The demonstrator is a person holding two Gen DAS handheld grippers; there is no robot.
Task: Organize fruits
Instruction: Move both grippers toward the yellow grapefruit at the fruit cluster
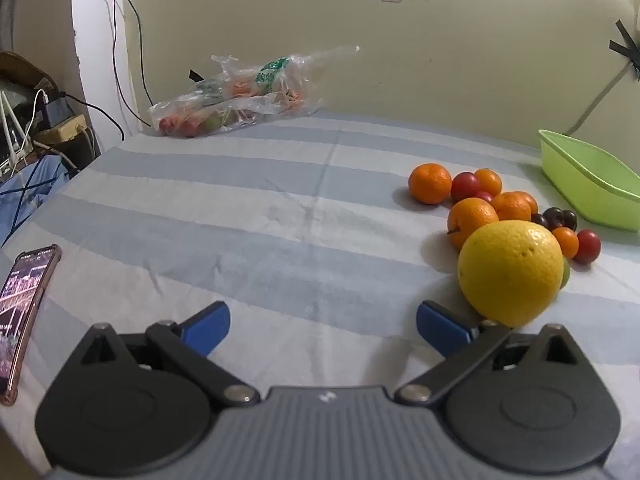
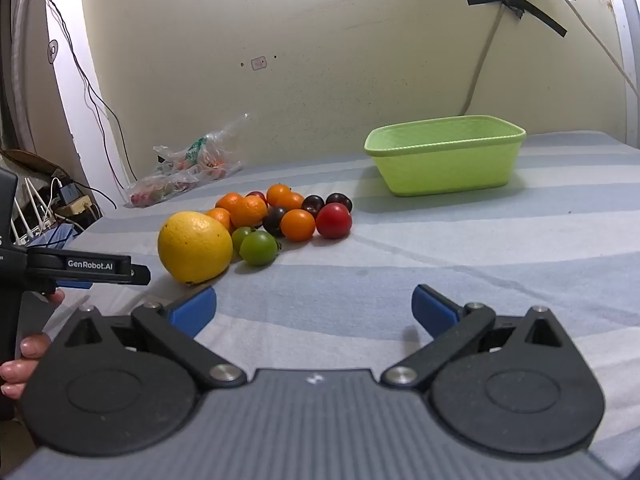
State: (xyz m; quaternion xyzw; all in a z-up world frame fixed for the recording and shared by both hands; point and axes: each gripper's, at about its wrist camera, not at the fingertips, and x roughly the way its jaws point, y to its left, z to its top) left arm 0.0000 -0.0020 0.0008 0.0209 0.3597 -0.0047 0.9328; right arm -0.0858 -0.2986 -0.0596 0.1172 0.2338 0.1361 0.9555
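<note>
Blue-padded fingers of the left gripper (image 1: 323, 330) stand wide apart over the striped tablecloth (image 1: 248, 232), holding nothing; the large yellow citrus (image 1: 511, 267) sits just beyond its right finger, apparently not touching it. Likewise the right gripper (image 2: 314, 310) is spread wide and has hold of nothing, hovering low over the cloth with the fruit pile ahead and to its left.

That pile lies in one tight cluster: the yellow citrus (image 2: 195, 247) at the near left, two green tomatoes (image 2: 258, 247) beside it, several mandarins (image 2: 248, 210), dark plums (image 2: 313, 204), an orange tomato (image 2: 297, 225) and a red tomato (image 2: 333, 221). Behind and to the right, apart from the pile, stands a lime-green plastic tub (image 2: 448, 168), with no fruit visible inside.

Near the wall lies a clear plastic bag (image 1: 236, 98) of produce. A phone (image 1: 24, 316) rests at the table's left edge.
</note>
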